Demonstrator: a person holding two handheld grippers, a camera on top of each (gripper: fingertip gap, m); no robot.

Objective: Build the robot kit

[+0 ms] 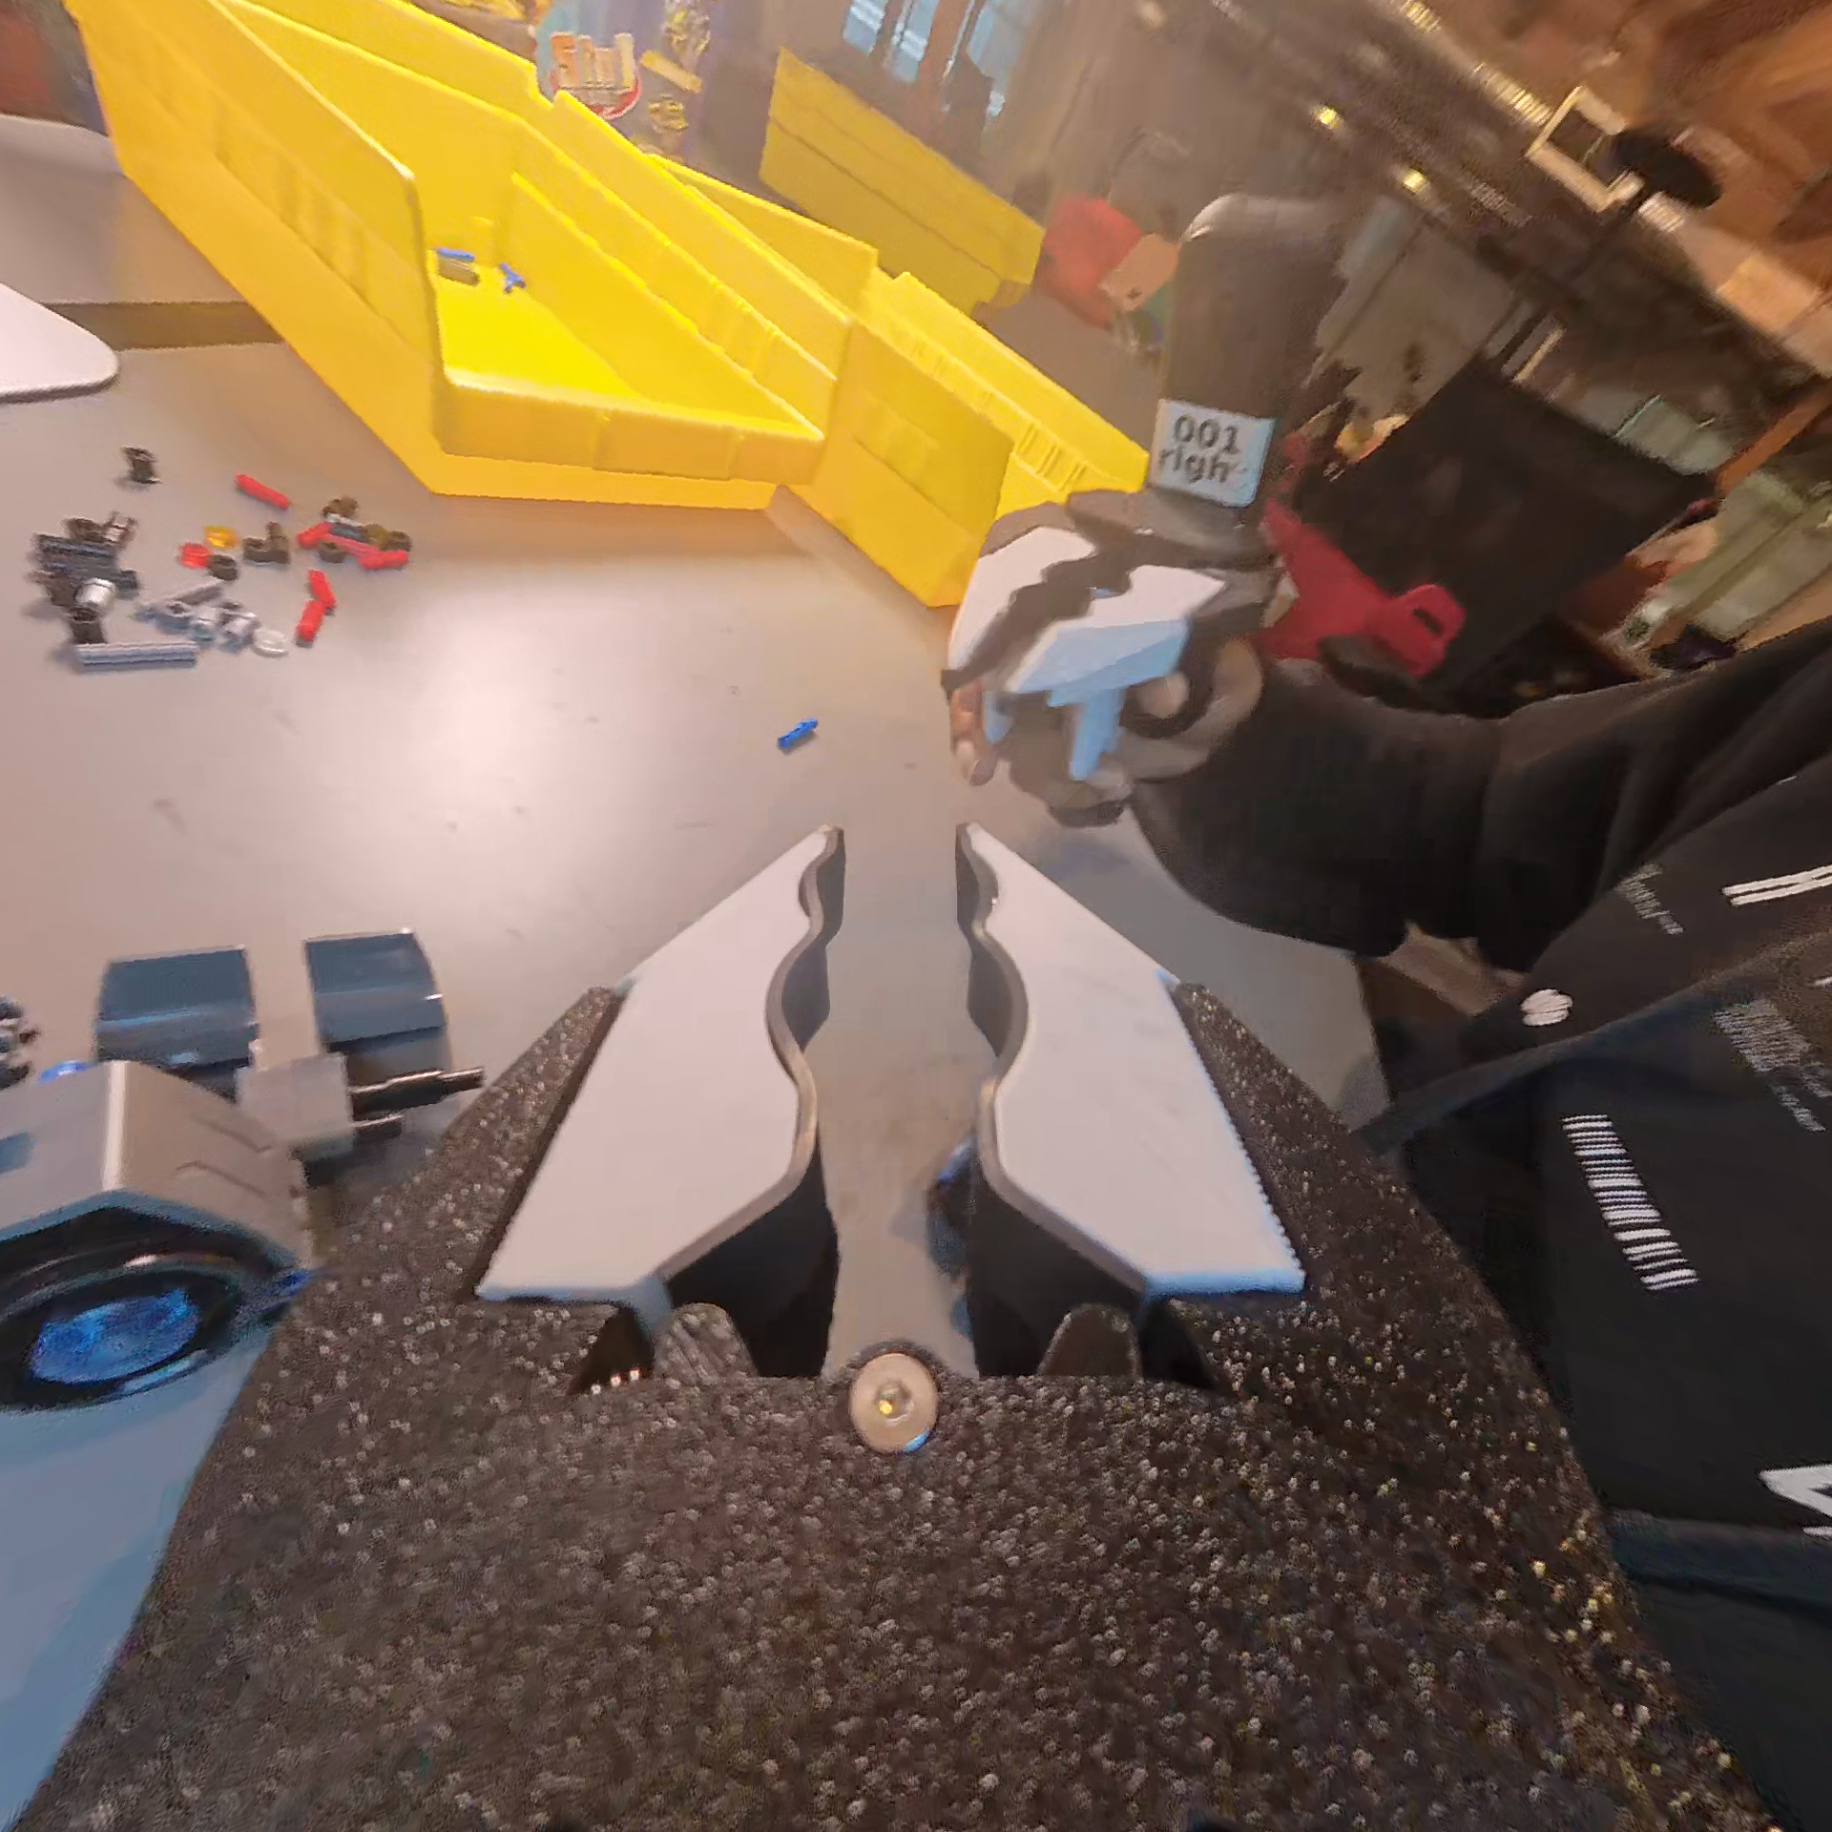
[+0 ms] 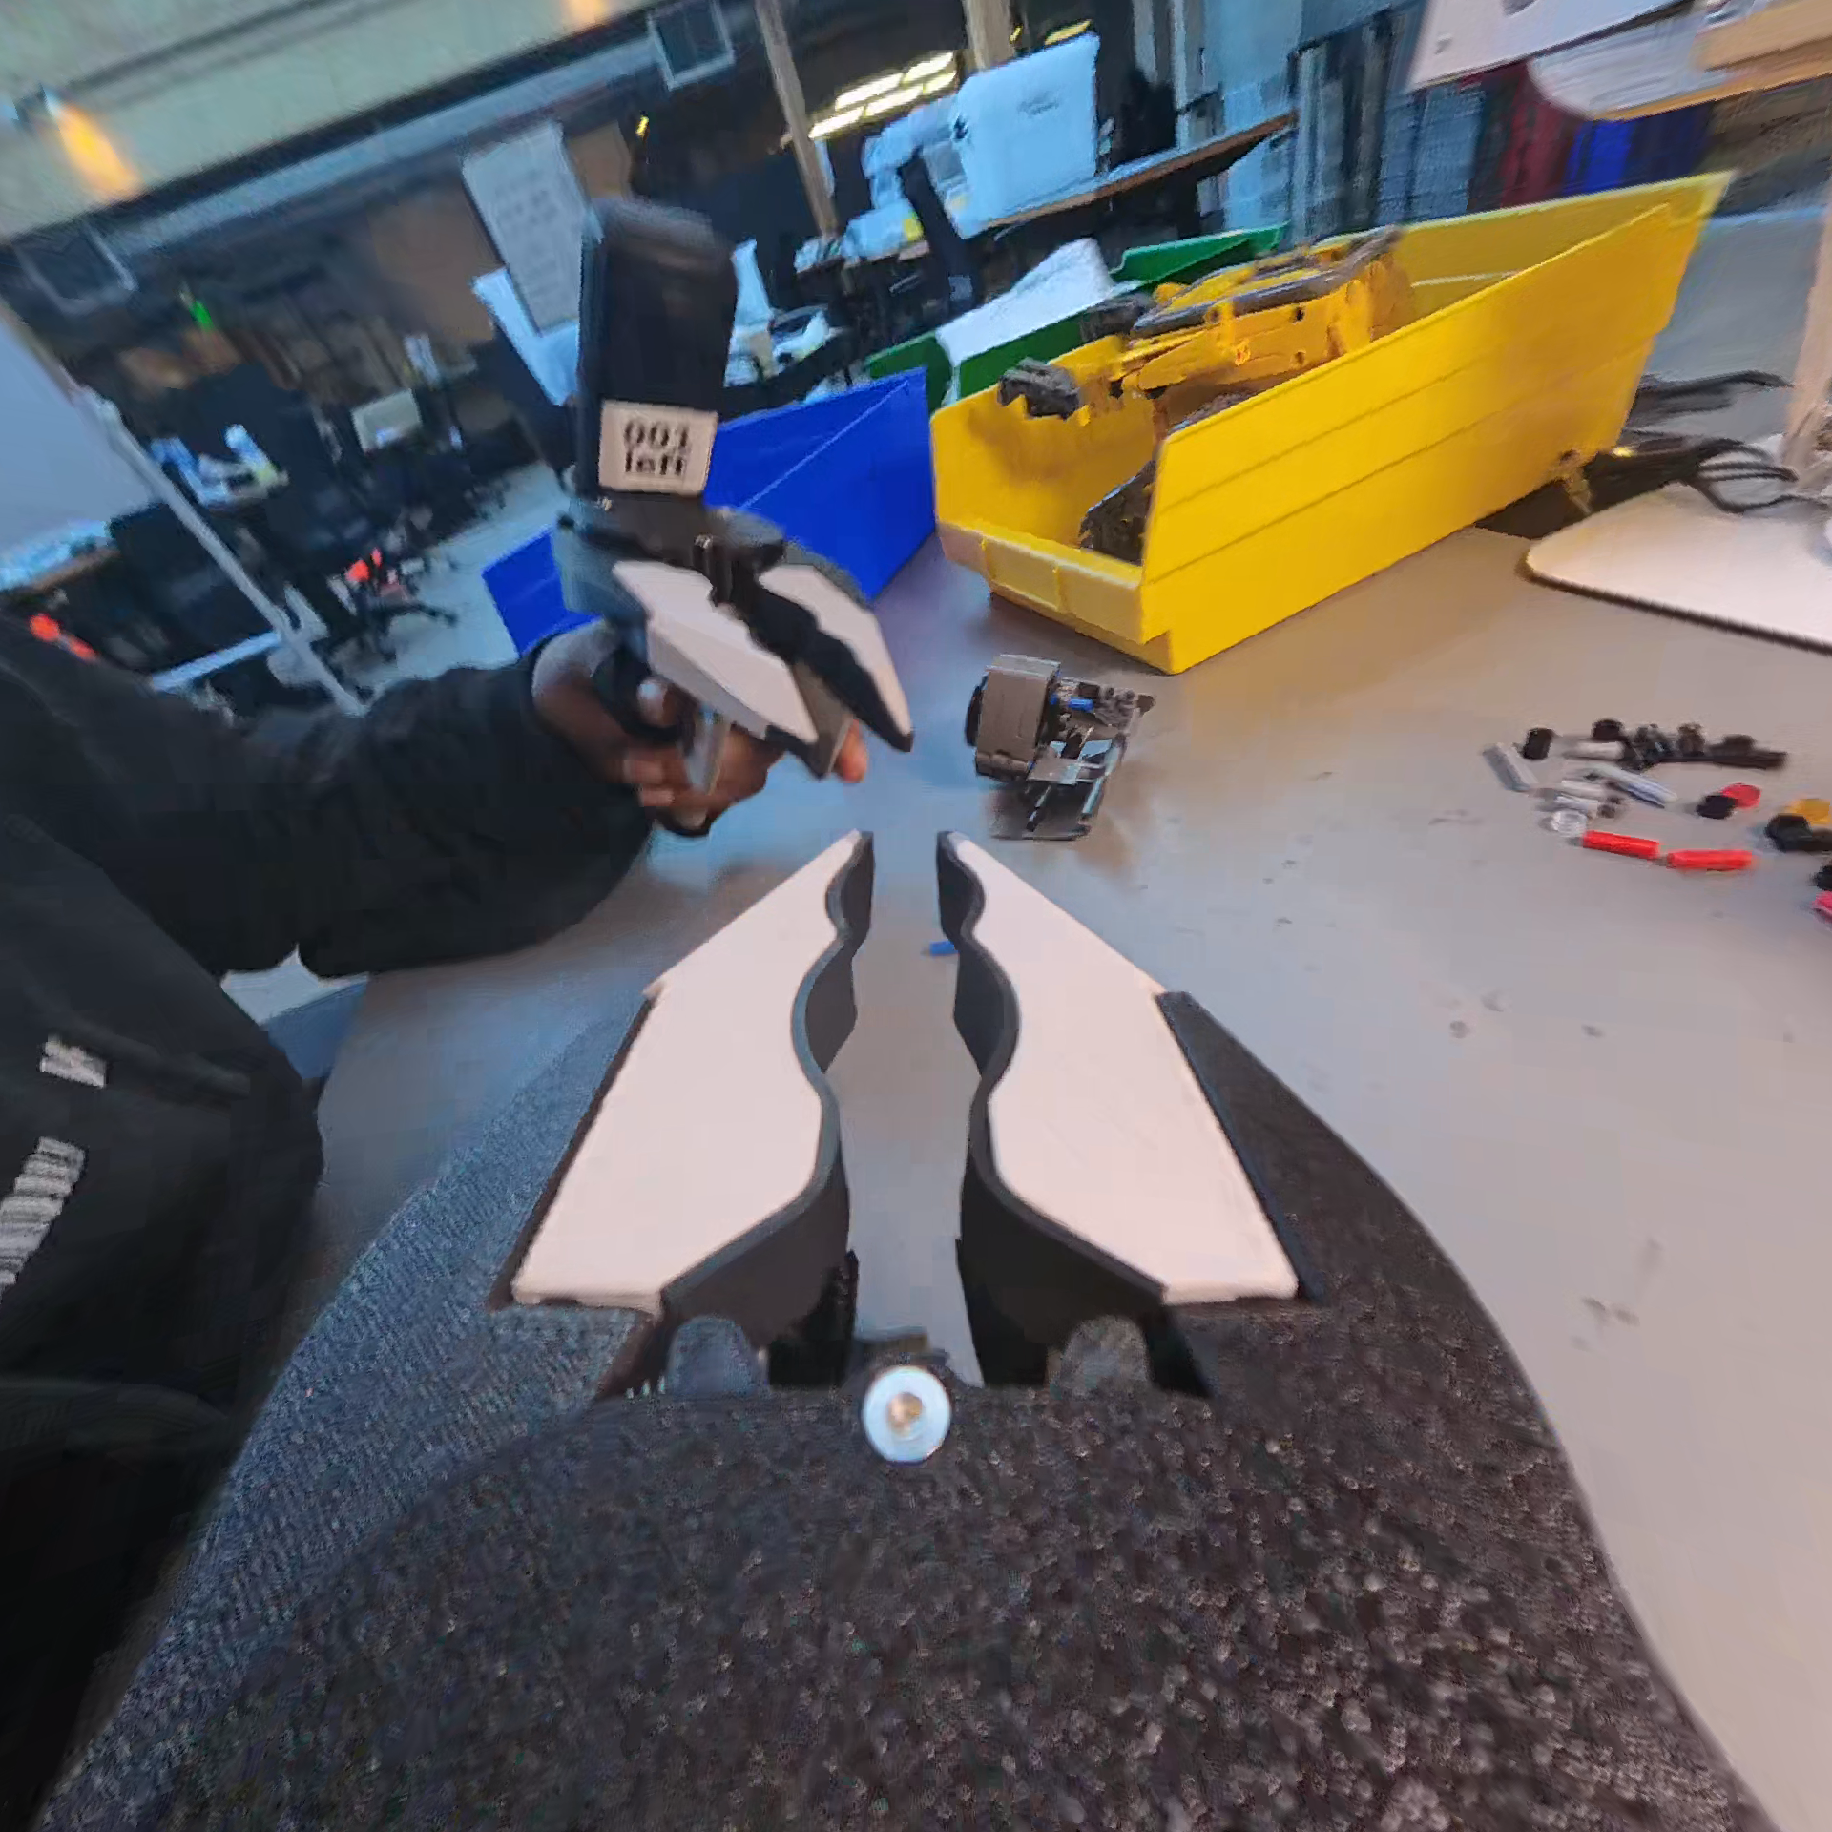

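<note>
My left gripper (image 1: 900, 853) is slightly open and empty, held low over the grey table (image 1: 555, 793). A small blue pin (image 1: 798, 734) lies on the table just ahead and to its left. My right gripper (image 2: 904, 848) is open by a narrow gap and empty. The same blue pin (image 2: 942, 949) lies on the table below, seen between its fingers. Each gripper shows in the other's view, held by a hand in a black sleeve: the right one (image 1: 967, 689) and the left one (image 2: 862, 739). A grey brick-built model (image 2: 1051, 744) lies beyond the right gripper.
Loose small red, grey and black parts (image 1: 198, 575) lie on the table and also show in the right wrist view (image 2: 1636, 783). Yellow bins (image 1: 595, 327) stand behind them. One yellow bin (image 2: 1289, 515) holds a yellow and black model. A blue bin (image 2: 823, 476) and a white stand base (image 2: 1685, 575) are nearby. The gap from one gripper's tips to the other's is roughly 6 centimeters.
</note>
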